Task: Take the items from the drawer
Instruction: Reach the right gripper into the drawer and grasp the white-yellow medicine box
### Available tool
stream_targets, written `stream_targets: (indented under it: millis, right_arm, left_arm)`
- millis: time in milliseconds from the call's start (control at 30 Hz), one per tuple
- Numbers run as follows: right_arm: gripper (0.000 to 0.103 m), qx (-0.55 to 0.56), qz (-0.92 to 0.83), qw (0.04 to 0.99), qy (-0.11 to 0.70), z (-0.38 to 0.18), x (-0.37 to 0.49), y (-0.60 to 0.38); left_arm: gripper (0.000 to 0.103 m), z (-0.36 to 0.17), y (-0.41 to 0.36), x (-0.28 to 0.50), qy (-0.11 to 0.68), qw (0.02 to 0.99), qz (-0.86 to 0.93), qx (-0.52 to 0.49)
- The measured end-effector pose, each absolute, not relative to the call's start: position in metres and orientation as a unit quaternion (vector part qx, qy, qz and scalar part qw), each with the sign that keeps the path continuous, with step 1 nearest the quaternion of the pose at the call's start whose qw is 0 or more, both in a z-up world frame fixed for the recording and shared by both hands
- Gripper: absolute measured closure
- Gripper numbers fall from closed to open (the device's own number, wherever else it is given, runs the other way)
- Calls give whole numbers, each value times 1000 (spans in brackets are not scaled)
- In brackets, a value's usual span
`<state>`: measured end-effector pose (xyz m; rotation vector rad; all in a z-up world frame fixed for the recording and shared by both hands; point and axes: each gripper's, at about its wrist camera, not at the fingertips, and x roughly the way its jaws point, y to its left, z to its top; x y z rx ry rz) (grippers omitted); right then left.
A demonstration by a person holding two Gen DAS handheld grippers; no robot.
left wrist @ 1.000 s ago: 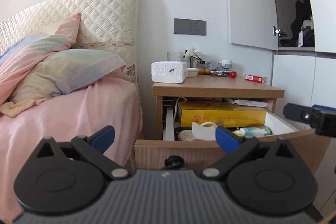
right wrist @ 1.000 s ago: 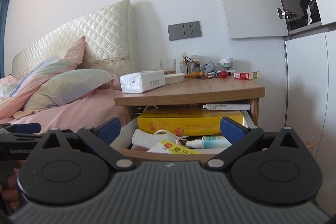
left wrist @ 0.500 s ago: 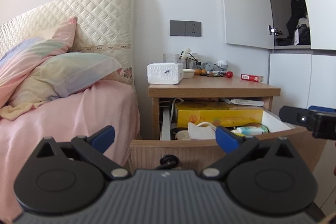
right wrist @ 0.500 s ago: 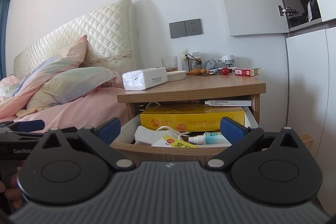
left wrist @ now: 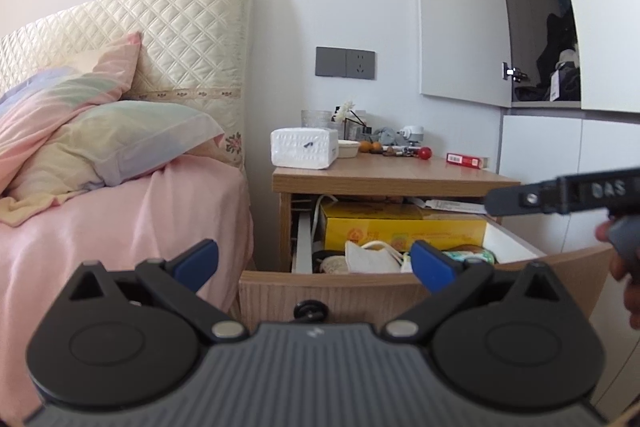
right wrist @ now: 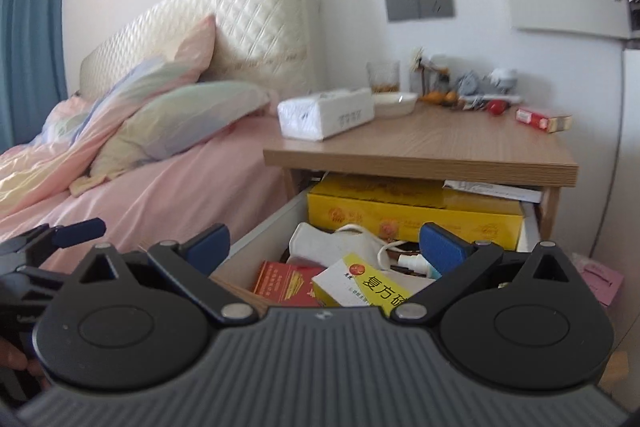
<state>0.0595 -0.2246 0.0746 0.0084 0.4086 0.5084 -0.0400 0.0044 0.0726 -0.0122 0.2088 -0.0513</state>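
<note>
- The drawer (right wrist: 256, 231) of the wooden nightstand (right wrist: 432, 151) stands pulled out, in the lower middle of both views.
- The right gripper (right wrist: 324, 245) hangs over the front of the drawer, its blue-tipped fingers (right wrist: 440, 245) spread wide with nothing between them.
- Between those tips, in the right wrist view, lie a white face mask (right wrist: 332, 241), a red packet (right wrist: 286, 279), a yellow-and-white medicine box (right wrist: 368, 283) and a small white bottle (right wrist: 414, 261) (partly hidden by the right-hand finger).
- A long yellow box (right wrist: 412, 211) fills the back of the drawer.
- The left gripper (left wrist: 314, 259) is held lower, facing the drawer front (left wrist: 340, 293), jaws wide apart and empty.
- At the right edge of the left wrist view the other gripper's dark body shows, with part of a hand (left wrist: 628, 279) below it.
- On the nightstand top sit a white tissue box (left wrist: 304, 148) and a red packet at its right end (left wrist: 466, 160); a pink bed (left wrist: 120, 219) fills the left.
</note>
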Motion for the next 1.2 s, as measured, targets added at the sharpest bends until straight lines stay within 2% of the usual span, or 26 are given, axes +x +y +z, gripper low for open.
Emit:
stream_targets:
  millis: [433, 667, 833, 900, 933, 967, 1000, 1100, 1133, 1200]
  right_arm:
    - [0, -105, 330, 851, 394, 71, 162, -188]
    - [4, -161, 364, 776, 489, 69, 217, -168]
    - [4, -176, 347, 761, 518, 51, 229, -172]
    - [8, -180, 337, 759, 527, 45, 232, -176]
    - [13, -185, 334, 756, 532, 41, 232, -178]
    - [24, -191, 330, 752, 538, 38, 232, -179]
    - [29, -196, 327, 748, 543, 35, 231, -180]
    - [37, -211, 320, 750, 539, 39, 226, -184]
    - [42, -216, 318, 755, 531, 44, 223, -185]
    - [44, -225, 315, 764, 517, 54, 216, -188]
  left_arm:
    - [0, 72, 10, -42, 104, 993, -46, -13]
    - [0, 71, 9, -40, 104, 993, -46, -8]
    - [0, 71, 11, -38, 106, 993, -43, -11]
    - [0, 71, 10, -38, 105, 993, -43, -10]
    - [0, 71, 9, -38, 105, 993, -44, -9]
    - [0, 71, 9, -38, 106, 993, -45, -7]
    - [0, 71, 8, -38, 106, 993, -45, -6]
    - [0, 70, 6, -38, 106, 993, -45, 0]
    - [0, 70, 5, -39, 106, 993, -45, 1]
    - [0, 70, 5, -39, 106, 993, -45, 2]
